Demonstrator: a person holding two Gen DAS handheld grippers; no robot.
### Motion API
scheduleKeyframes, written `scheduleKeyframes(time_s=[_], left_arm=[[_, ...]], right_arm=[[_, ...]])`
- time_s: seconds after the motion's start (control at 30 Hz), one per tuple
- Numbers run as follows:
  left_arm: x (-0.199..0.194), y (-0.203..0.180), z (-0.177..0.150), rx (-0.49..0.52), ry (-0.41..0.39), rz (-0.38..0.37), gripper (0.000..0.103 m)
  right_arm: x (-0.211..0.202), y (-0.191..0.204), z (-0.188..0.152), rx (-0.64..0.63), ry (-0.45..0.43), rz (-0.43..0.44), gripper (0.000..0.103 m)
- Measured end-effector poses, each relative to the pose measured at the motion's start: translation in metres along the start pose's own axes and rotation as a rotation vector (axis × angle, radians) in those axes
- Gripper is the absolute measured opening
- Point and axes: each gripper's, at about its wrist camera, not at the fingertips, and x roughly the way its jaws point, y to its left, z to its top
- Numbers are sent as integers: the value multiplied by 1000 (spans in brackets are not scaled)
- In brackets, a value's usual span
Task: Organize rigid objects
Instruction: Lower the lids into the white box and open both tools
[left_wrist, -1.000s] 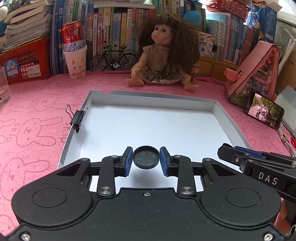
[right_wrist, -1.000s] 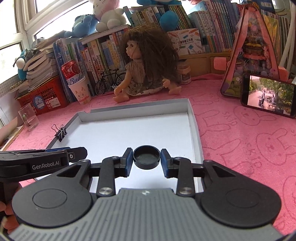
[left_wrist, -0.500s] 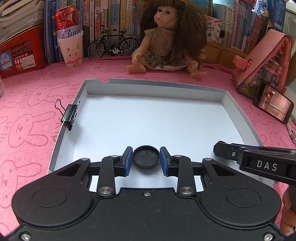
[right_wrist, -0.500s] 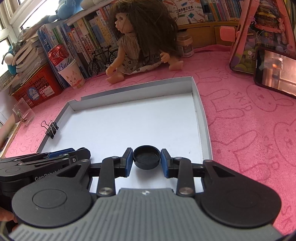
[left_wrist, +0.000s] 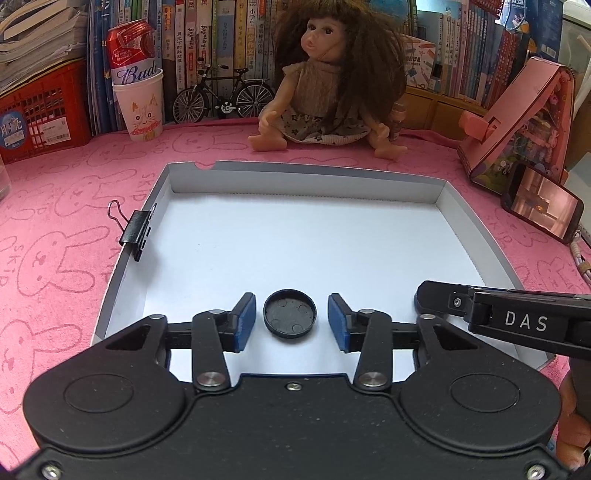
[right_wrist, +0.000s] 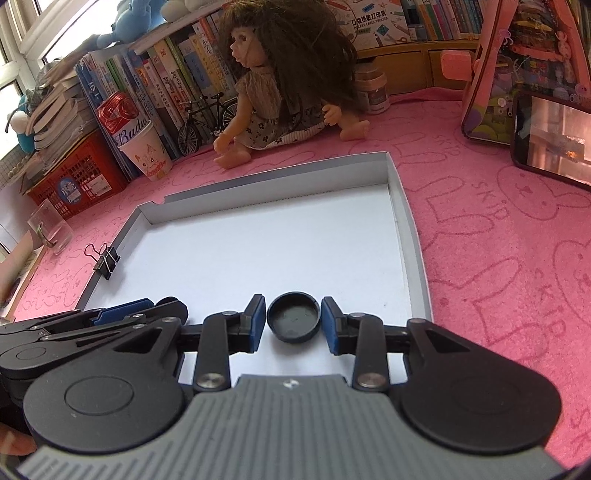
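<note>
Between parted pads of left gripper (left_wrist: 291, 322), just opened: black cap (left_wrist: 290, 313), released, on white tray (left_wrist: 303, 170); right gripper (right_wrist: 293, 320) likewise just opened, second cap (right_wrist: 293, 320) loose between pads.

Doll (left_wrist: 328, 74), toy bicycle (left_wrist: 223, 98), phone (left_wrist: 541, 203)

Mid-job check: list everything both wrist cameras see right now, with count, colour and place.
Caps: two, black, on the tray floor near its front edge
Tray: one, white, on the pink cloth
Binder clip: one, black, on the tray's left wall
Doll: one, brown-haired, seated behind the tray
Can: one, red, standing in the cup
Cup: one, white, back left
Model bicycle: one, black, before the books
Phone: one, screen lit, right of the tray
Left claw: black, jaws just opened, clear of its cap
Right claw: black, jaws just opened around its cap
</note>
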Motion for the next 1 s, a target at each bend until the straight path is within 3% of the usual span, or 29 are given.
scheduleKeyframes(time_s=[0.17,0.2,0.3,0.73,1.0], left_arm=[[-12,-1,-3,14,-38,17,61],[-15,-1,-3,13,-46,20,65],[-24,0,-5,11,-74,26,72],[-67,-1,-26,73,-176,-14,89],[-89,-2,-46,94,-213,-30,91]], right_arm=[[-10,1,-1,-2,-33,20,63],[-13,2,-2,-7,-47,18,72],[-22,4,-2,-24,-93,4,84],[-55,4,-18,-85,-180,-18,98],[-69,5,-33,-100,-209,-16,103]])
